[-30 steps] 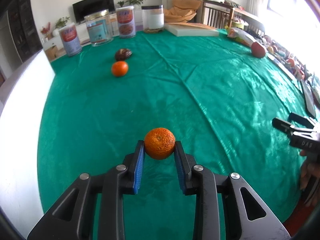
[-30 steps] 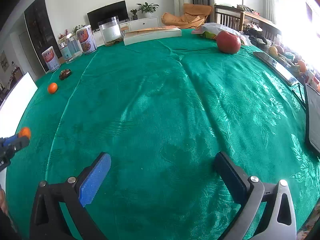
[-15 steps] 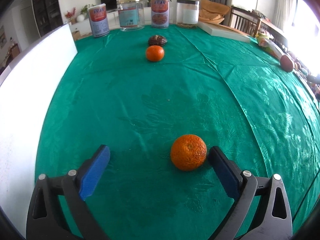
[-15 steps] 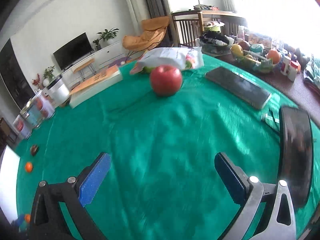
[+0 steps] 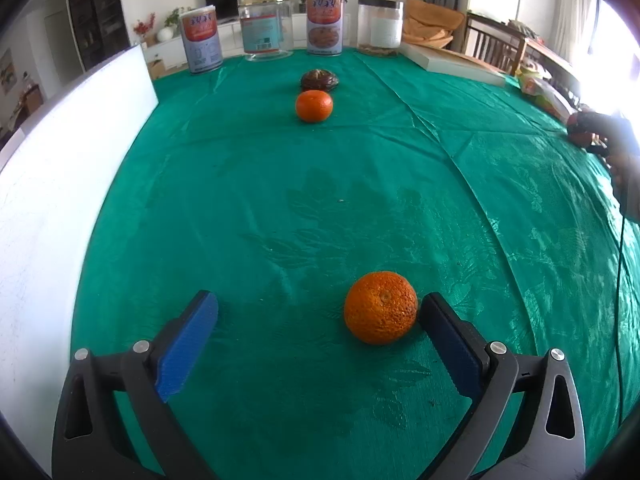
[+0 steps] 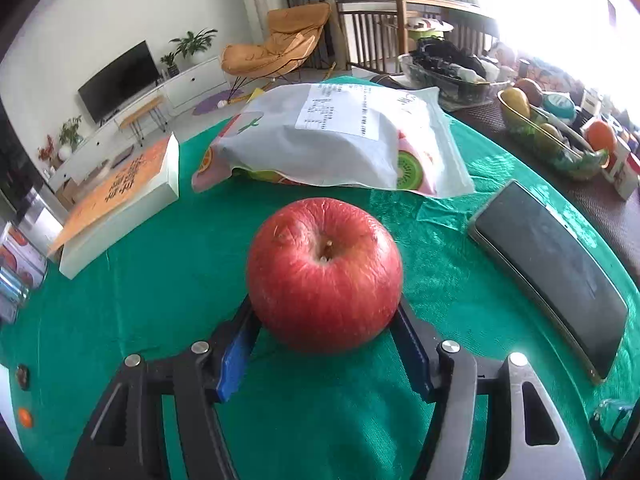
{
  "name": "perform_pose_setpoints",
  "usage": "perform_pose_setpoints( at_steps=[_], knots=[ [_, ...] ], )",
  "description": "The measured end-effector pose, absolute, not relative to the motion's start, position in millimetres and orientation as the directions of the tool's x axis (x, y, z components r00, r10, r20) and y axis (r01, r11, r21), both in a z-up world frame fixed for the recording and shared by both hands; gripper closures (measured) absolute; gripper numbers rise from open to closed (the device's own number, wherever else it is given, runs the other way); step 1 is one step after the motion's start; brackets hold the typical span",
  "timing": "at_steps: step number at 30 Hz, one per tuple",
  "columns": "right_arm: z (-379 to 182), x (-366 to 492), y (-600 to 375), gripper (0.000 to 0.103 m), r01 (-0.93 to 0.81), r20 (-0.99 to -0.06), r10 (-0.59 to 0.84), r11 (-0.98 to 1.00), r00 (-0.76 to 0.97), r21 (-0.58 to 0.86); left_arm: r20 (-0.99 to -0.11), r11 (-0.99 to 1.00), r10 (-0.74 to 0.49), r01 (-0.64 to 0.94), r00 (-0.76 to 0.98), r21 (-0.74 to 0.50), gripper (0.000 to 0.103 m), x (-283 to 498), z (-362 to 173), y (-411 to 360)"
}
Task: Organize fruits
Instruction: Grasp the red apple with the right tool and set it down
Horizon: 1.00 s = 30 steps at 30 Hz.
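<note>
The left tool (image 5: pixel 318 314) stands wide open low over the green cloth of the bench (image 5: pixel 360 168), holding nothing. A rough-skinned orange (image 5: pixel 380 307) sits on the cloth between its fingers, off to the right side, its skin just beside the dark right finger (image 5: pixel 448 334) and well apart from the blue left pad (image 5: pixel 188 344). Whether the orange actually touches that right finger is hard to tell. Farther up the cloth lies a second, smoother orange (image 5: pixel 314 106), and just behind it a dark brown fruit (image 5: pixel 319 79). Along the far edge stand two labelled tins, a clear jar and another jar with a dark lid. A white board rises at the left edge of the bench.

The right tool (image 6: pixel 324 340) has just been closing, and a big red apple (image 6: pixel 324 272) sits between its fingers, stem dimple up. The blue left pad (image 6: pixel 236 356) and the right pad lie against the apple's lower flanks, so the grip looks made; the apple's underside seems to rest on the cloth. Behind the apple lies a pale printed fruit bag (image 6: pixel 340 140), to its left a thick book with an orange cover (image 6: pixel 120 200), and to its right a dark phone (image 6: pixel 552 264) flat on the bench. Beyond the phone a tray holds more fruit.
</note>
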State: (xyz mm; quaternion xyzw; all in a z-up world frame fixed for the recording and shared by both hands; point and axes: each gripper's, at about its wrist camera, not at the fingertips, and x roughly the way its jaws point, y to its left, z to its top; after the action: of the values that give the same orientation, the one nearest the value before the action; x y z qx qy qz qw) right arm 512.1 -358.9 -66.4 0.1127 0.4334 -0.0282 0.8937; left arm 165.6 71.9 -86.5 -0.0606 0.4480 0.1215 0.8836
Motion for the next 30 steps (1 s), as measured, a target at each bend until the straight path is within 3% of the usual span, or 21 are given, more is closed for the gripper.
perform_pose_setpoints(
  at_steps=[7,8,9,10,12,19,20,22,24,26,28,30],
  knots=[
    [-36,416,-318,0.048,-0.047,-0.717,0.269,0.948,0.643,0.313,-0.807,0.963,0.161,-0.269,0.569,0.002,0.001,166,-87,72],
    [-31,399,-303,0.064,-0.093,-0.707,0.301,0.944,0.639,0.318,-0.807,0.963,0.161,-0.269,0.569,0.002,0.001,166,-87,72],
    [-27,383,-289,0.095,-0.124,-0.709,0.303,0.948,0.637,0.295,-0.807,0.963,0.160,-0.270,0.569,0.002,0.001,166,-87,72],
    [-27,370,-276,0.098,-0.159,-0.713,0.320,0.945,0.624,0.285,-0.807,0.963,0.161,-0.270,0.568,0.002,0.001,166,-87,72],
    [-38,354,-256,0.098,-0.192,-0.755,0.290,0.957,0.588,0.218,-0.807,0.963,0.161,-0.270,0.568,0.002,0.001,166,-87,72],
    [-68,314,-267,0.096,-0.185,-0.749,0.355,0.934,0.559,0.304,-0.807,0.963,0.161,-0.270,0.568,0.002,0.001,166,-87,72],
    [-66,309,-268,0.093,-0.188,-0.743,0.368,0.929,0.560,0.318,-0.807,0.963,0.161,-0.270,0.568,0.002,0.001,166,-87,72],
    [-55,300,-261,0.072,-0.235,-0.723,0.384,0.923,0.574,0.304,-0.807,0.963,0.161,-0.270,0.568,0.002,0.001,166,-87,72],
    [-40,298,-243,0.019,-0.299,-0.689,0.381,0.923,0.617,0.242,-0.807,0.963,0.161,-0.270,0.568,0.002,0.001,167,-87,72],
    [-25,303,-226,0.006,-0.323,-0.642,0.358,0.930,0.679,0.176,-0.807,0.963,0.161,-0.270,0.568,0.002,0.001,166,-87,72],
    [-23,322,-206,0.005,-0.330,-0.645,0.339,0.934,0.685,0.141,-0.807,0.963,0.161,-0.270,0.568,0.002,0.001,166,-87,72],
    [-36,345,-181,0.005,-0.338,-0.709,0.300,0.937,0.638,0.093,-0.807,0.963,0.161,-0.270,0.568,0.002,0.001,166,-87,72]
  ],
)
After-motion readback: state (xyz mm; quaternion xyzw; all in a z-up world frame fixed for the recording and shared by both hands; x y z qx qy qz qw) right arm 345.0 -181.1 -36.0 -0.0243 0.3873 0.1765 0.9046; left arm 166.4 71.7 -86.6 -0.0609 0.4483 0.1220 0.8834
